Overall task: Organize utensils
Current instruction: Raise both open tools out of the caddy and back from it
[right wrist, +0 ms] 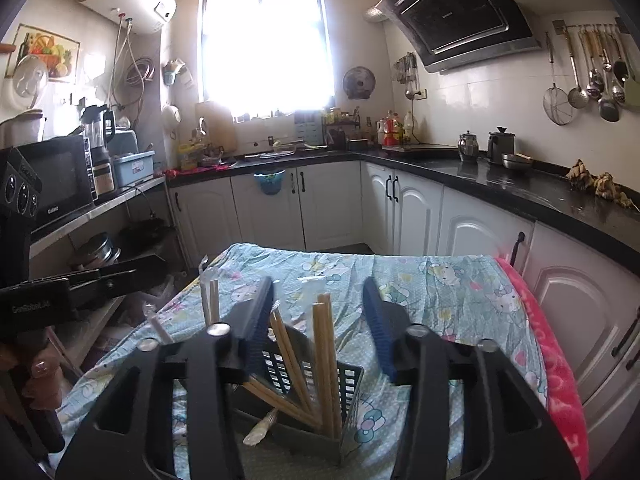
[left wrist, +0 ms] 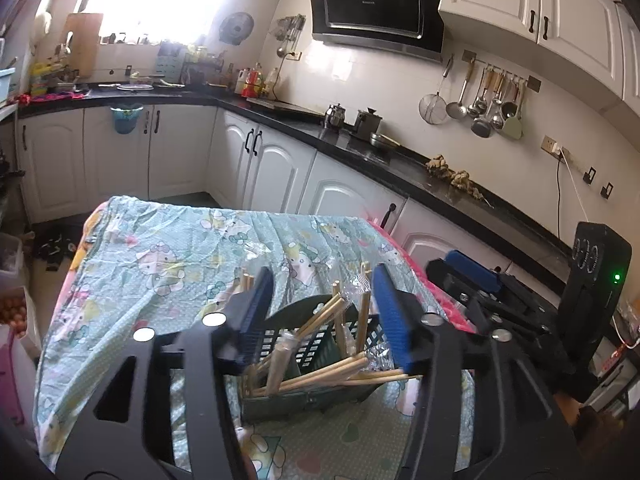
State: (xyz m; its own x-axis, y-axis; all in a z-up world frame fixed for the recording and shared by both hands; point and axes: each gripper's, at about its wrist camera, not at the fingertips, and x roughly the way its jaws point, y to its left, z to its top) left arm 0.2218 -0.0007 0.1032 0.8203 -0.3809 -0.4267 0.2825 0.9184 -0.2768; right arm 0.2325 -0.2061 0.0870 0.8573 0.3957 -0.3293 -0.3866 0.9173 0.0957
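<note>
A dark green slotted utensil basket (left wrist: 316, 360) stands on a table under a Hello Kitty cloth (left wrist: 160, 264). It holds several wooden chopsticks (left wrist: 320, 314), some leaning out over its rim, and clear plastic wrappers. My left gripper (left wrist: 320, 312) is open and empty, its blue pads either side of the basket, above it. In the right wrist view the same basket (right wrist: 352, 384) holds chopsticks (right wrist: 322, 344) upright. My right gripper (right wrist: 320, 320) is open and empty above it. A wrapped pair of chopsticks (right wrist: 210, 300) sticks up left of the right gripper.
The right gripper's body (left wrist: 520, 312) sits close to the right of the left gripper. A pink blanket edge (right wrist: 552, 360) lies under the cloth on the right. White cabinets and a black counter (left wrist: 400, 160) ring the table. A shelf with a microwave (right wrist: 52, 176) stands left.
</note>
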